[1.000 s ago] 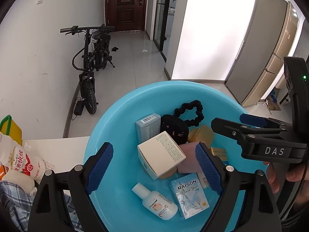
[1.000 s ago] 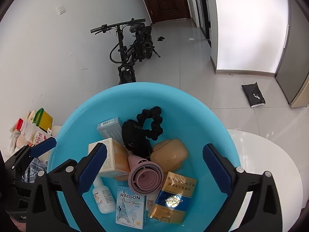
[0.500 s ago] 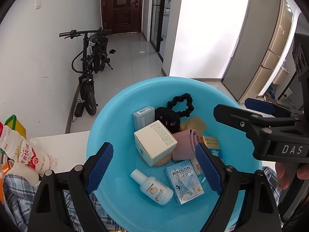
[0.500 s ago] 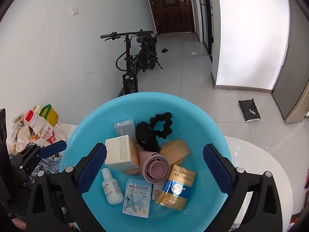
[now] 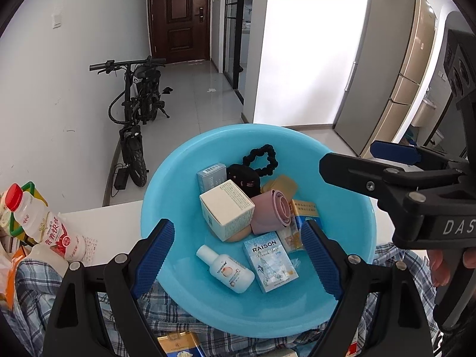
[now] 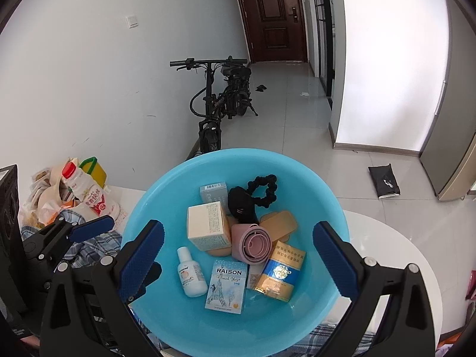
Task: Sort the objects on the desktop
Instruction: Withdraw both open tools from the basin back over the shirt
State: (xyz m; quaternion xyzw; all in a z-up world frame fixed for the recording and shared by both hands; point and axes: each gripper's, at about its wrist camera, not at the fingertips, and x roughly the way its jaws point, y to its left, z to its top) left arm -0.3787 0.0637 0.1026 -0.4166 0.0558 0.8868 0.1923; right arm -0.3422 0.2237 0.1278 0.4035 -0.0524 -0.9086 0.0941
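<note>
A blue basin (image 5: 166, 196) (image 6: 321, 196) sits on a white table and holds several small objects: a white box (image 5: 226, 208) (image 6: 206, 226), a small white bottle (image 5: 226, 272) (image 6: 190, 276), a RAISON pack (image 5: 269, 260) (image 6: 227, 285), a pink cup (image 5: 272, 214) (image 6: 253, 242), a gold and blue pack (image 6: 279, 273), a black scrunchie (image 5: 261, 160) (image 6: 263, 189). My left gripper (image 5: 239, 260) is open above the basin's near side. My right gripper (image 6: 236, 261) is open above it too, and shows at the right of the left wrist view (image 5: 395, 160). Both are empty.
A checked cloth (image 5: 35, 282) (image 6: 86, 247) lies under the basin's near and left side. A red-capped milk bottle (image 5: 41, 223) (image 6: 86, 192) and bags stand at the table's left. A gold tin (image 5: 178, 343) lies in front. An electric bike (image 5: 136, 113) stands on the floor beyond.
Both grippers have drawn back and up from the basin, which now looks smaller and lower in both views. The cloth and the bottle at the left have come into view. Nothing was picked up.
</note>
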